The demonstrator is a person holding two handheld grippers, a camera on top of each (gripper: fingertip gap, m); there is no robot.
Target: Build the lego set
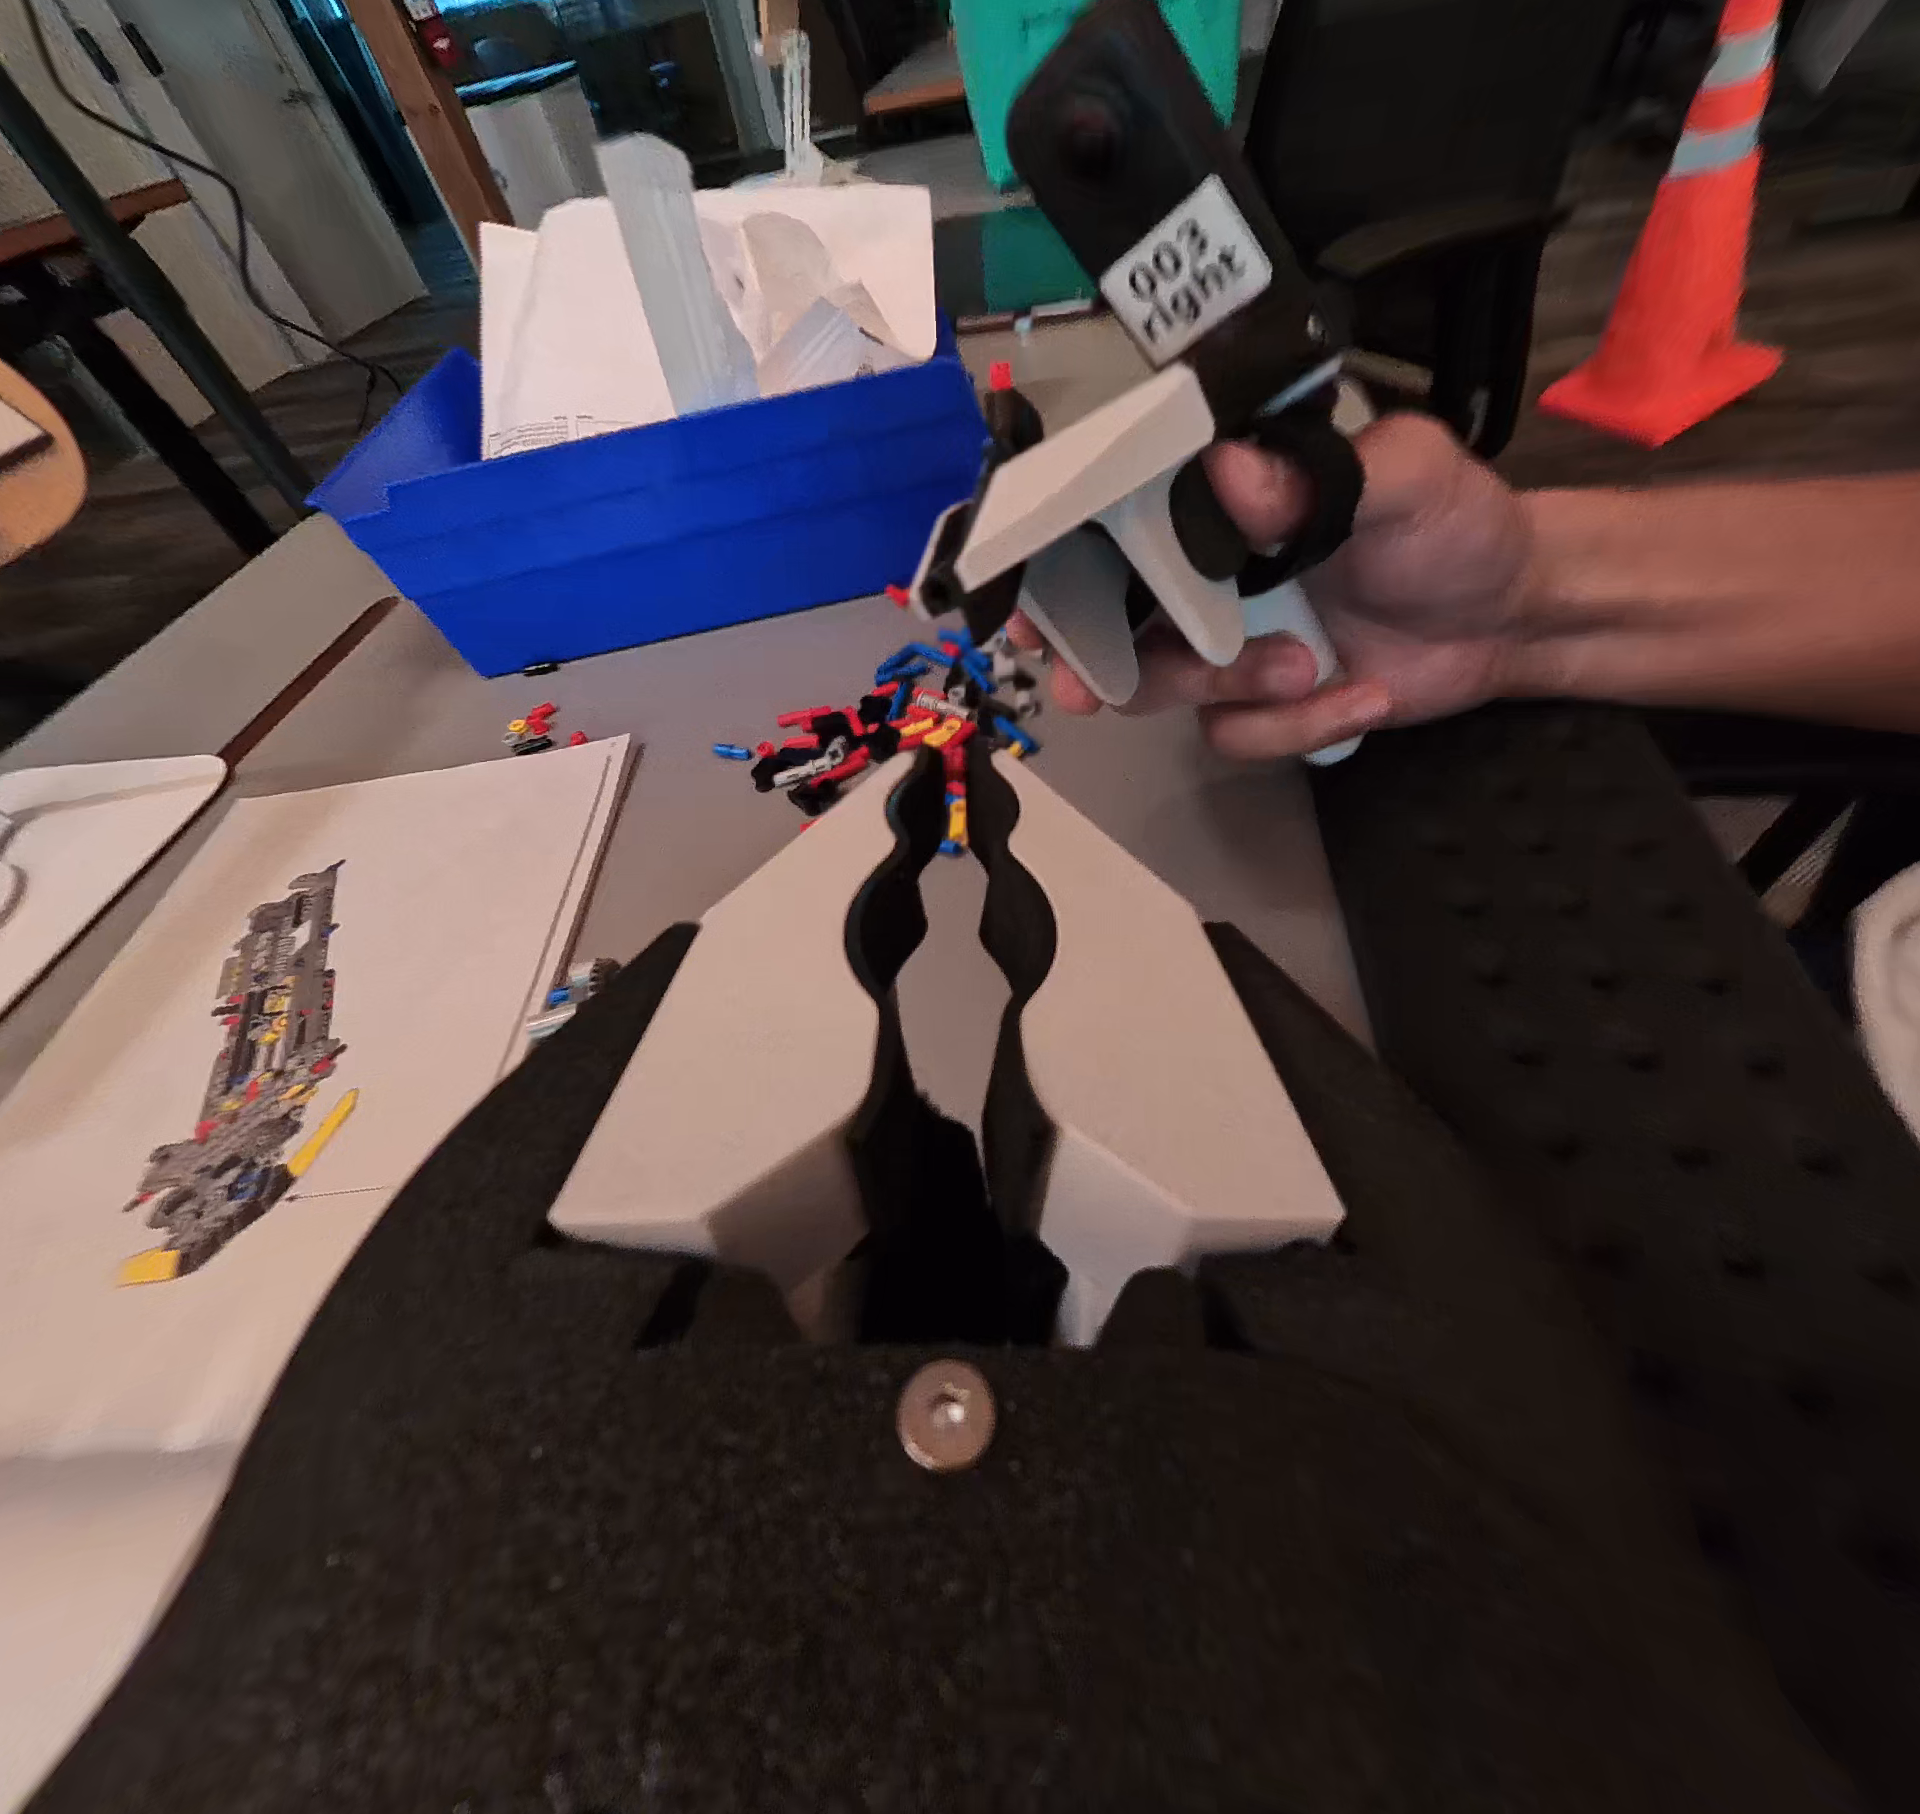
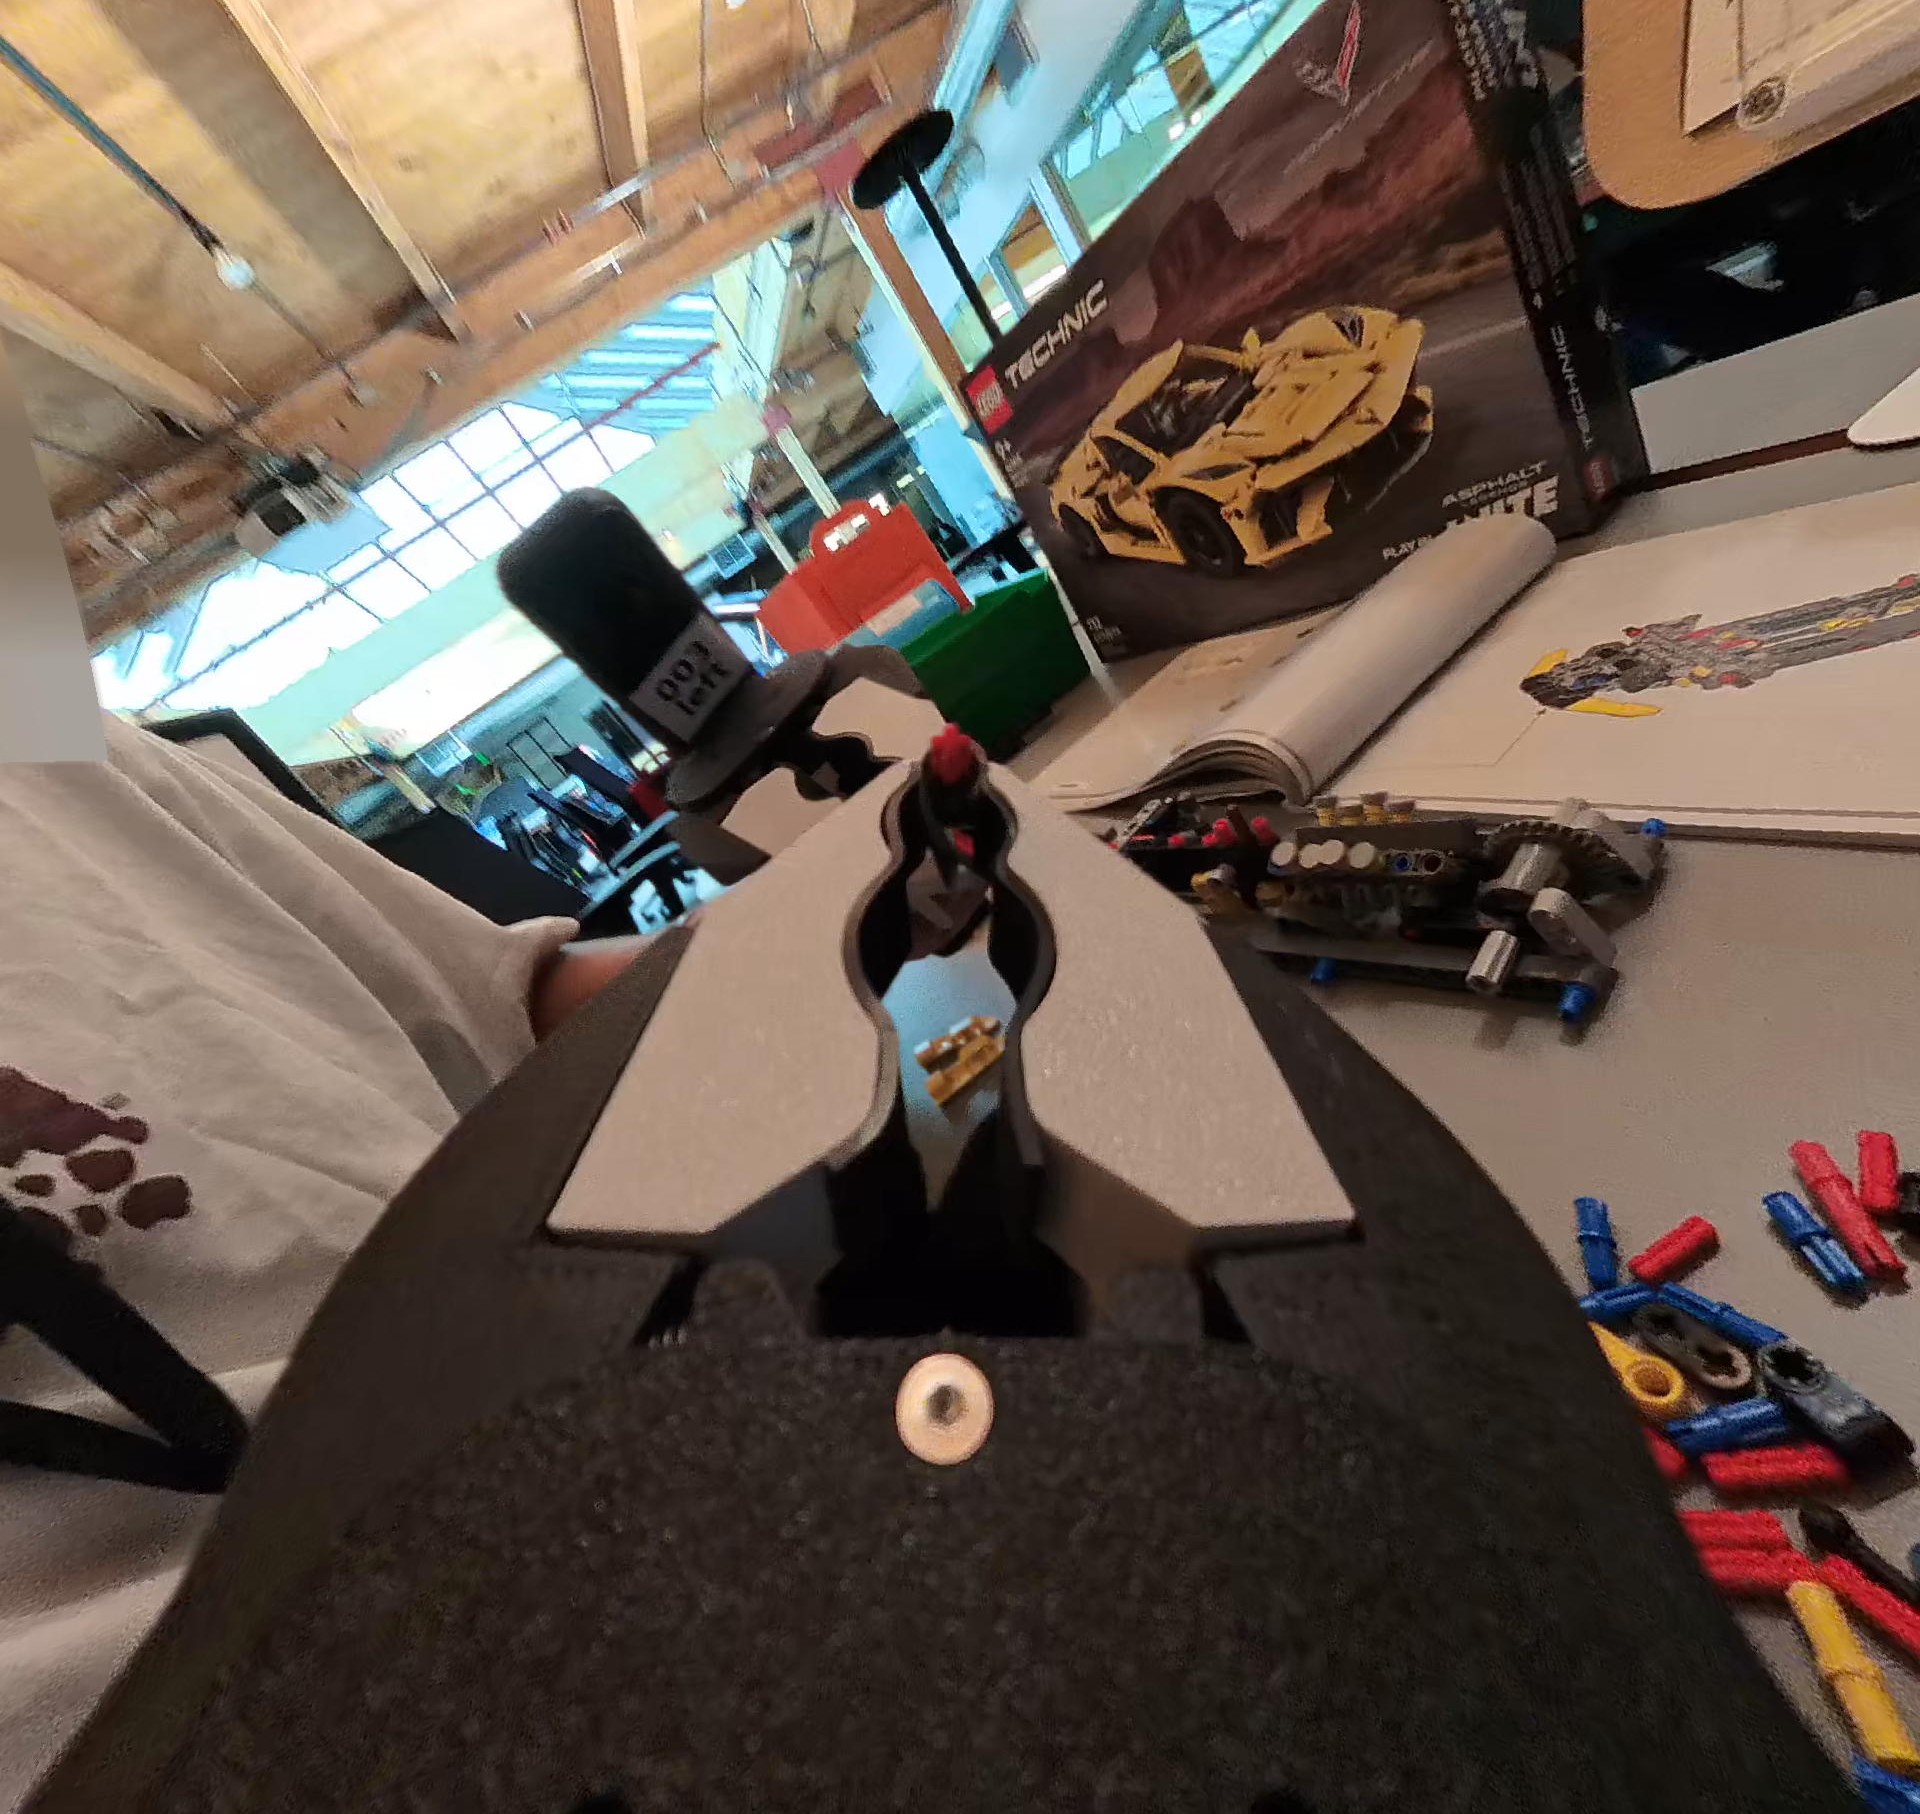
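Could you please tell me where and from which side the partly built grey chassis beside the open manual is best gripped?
I would grip the partly built chassis across its long flat grey base beam, coming from above with fingers straddling the narrow width. It lies flat on the table, its long sides look free, while the gear and protruding pins on top look less secure to hold.

A: Left gripper [image 1: 951,788]: matt pale plastic fingers, grainy black foam-like body, one shiny metal screw [image 1: 945,1414].
B: Blue bin [image 1: 665,517]?
A: Smooth plastic, slight sheen. Loose pieces [image 1: 894,725]: glossy plastic.
B: Booklet [image 1: 312,1016] is matt paper. Box [image 2: 1309,393] looks like printed cardboard, faint gloss. Table [image 2: 1558,1089]: smooth, matt grey.
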